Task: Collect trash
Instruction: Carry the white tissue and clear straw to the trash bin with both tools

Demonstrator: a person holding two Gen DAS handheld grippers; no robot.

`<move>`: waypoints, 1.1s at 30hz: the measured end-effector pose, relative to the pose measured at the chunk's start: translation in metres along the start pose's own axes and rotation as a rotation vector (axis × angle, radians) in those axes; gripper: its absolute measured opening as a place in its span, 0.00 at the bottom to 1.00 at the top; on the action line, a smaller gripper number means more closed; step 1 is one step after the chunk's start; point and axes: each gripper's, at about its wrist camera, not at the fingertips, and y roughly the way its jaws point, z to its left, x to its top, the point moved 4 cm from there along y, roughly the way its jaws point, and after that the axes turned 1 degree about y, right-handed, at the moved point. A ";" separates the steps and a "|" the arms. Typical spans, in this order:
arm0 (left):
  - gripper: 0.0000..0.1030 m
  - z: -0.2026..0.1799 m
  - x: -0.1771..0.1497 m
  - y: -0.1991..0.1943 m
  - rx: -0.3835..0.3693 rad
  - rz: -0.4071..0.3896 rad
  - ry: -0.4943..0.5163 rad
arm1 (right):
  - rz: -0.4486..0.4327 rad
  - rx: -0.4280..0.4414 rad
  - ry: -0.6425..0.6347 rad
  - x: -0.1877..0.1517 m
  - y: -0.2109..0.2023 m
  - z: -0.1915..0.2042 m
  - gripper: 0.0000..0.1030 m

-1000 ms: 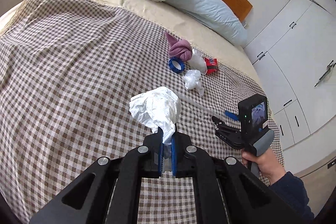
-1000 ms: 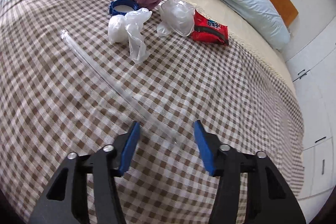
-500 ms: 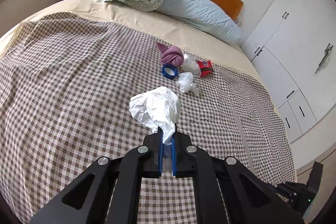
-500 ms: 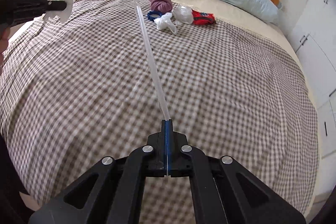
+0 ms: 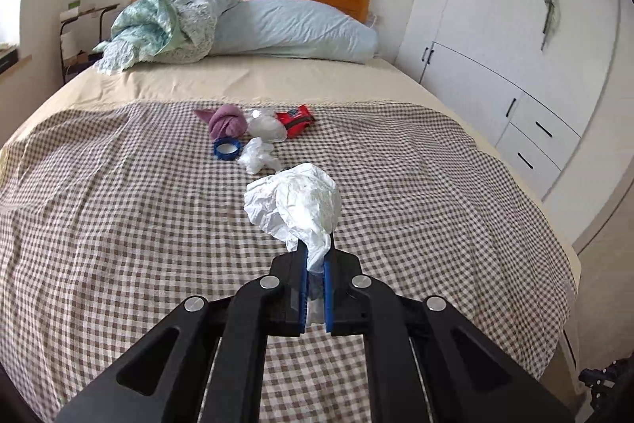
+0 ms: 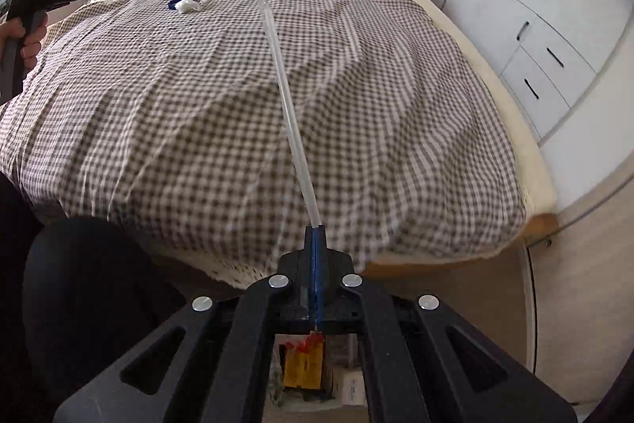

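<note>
A long clear plastic tube (image 6: 289, 113) sticks straight out ahead of the right gripper (image 6: 316, 236), whose jaws are clamped on its near end, so its long axis runs forward over the checked bed cover (image 6: 158, 98) while a bin with a yellow packet (image 6: 303, 363) shows directly beneath that gripper. The left gripper (image 5: 316, 264) is pinched together on a crumpled white tissue (image 5: 297, 203), held up above the bed. The remaining litter, a white wad (image 5: 257, 155), a blue ring (image 5: 226, 148) and a red wrapper (image 5: 295, 117) beside a purple cloth ball (image 5: 226, 121), lies well ahead of both grippers, so I judge the drop into the bin comes first, the right hand being nearer to it.
</note>
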 end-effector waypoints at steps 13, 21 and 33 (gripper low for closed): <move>0.03 -0.241 -0.101 -0.059 -0.399 0.204 0.294 | 0.153 0.113 0.216 -0.176 0.038 -0.051 0.00; 0.03 -0.333 -0.184 -0.022 -0.450 0.430 0.469 | 0.314 0.182 0.314 -0.263 0.112 -0.041 0.00; 0.03 -0.401 -0.274 0.036 -0.386 0.621 0.676 | 0.416 0.248 0.198 -0.287 0.202 0.001 0.00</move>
